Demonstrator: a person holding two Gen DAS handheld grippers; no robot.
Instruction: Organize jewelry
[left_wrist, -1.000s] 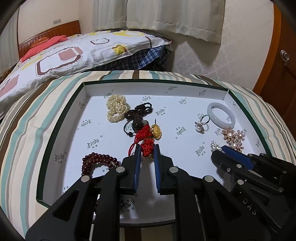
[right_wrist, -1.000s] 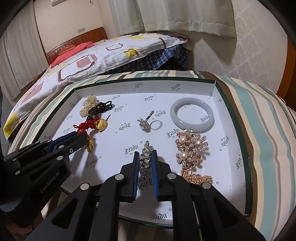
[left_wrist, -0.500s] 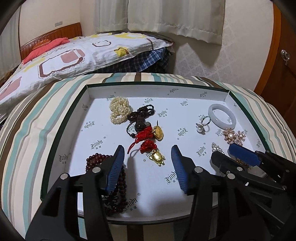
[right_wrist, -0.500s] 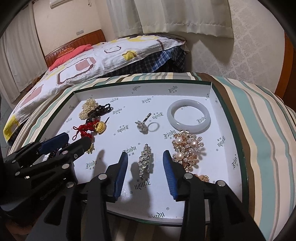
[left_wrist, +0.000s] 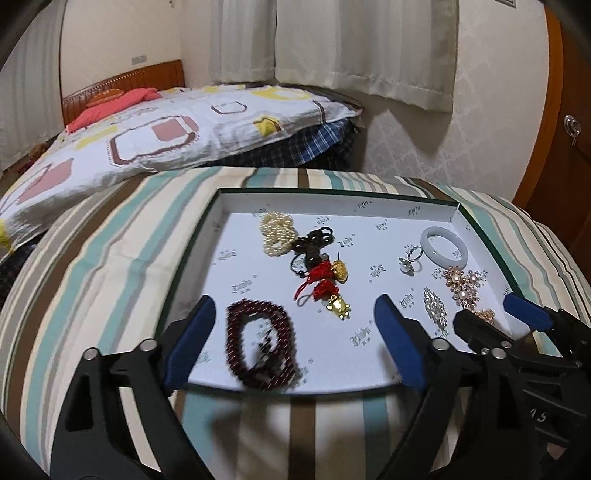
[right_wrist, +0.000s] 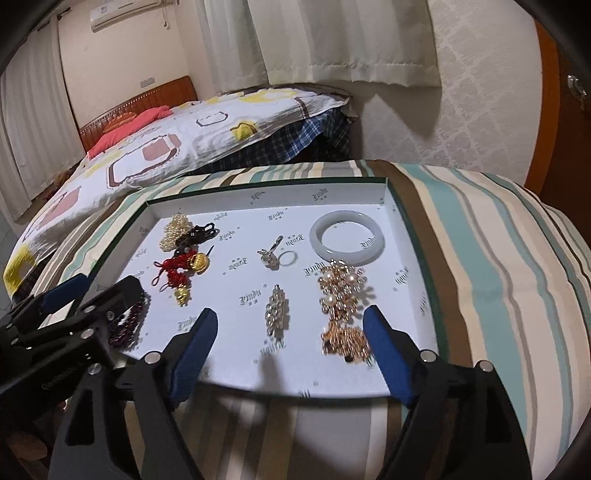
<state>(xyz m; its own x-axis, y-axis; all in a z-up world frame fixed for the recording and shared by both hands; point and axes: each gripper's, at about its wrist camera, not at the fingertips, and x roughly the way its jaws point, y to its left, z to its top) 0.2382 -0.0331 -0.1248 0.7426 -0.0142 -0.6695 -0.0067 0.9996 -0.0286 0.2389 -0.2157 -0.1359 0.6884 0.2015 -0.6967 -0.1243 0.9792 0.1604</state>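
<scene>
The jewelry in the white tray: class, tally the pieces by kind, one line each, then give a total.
Bead and pearl strands: 3 (pearl strand, black bead strand, dark red bead strand)
Bangles: 1 (white bangle)
Rings: 1 (pearl ring)
Brooches: 2 (silver brooch, gold pearl brooch)
Red-tassel gold charms: 1 (tassel charm)
Total: 8

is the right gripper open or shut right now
Open. The right gripper has its blue fingers spread wide, holding nothing; the crystal brooch lies free between them.

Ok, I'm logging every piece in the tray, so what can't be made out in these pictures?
- Garnet beads: blurred in the left view; in the right view the left claw covers most of them.
- Gold brooch: its near end is blurred in the right view; in the left view the right claw hides it.
- Tray print: too small to read.
</scene>
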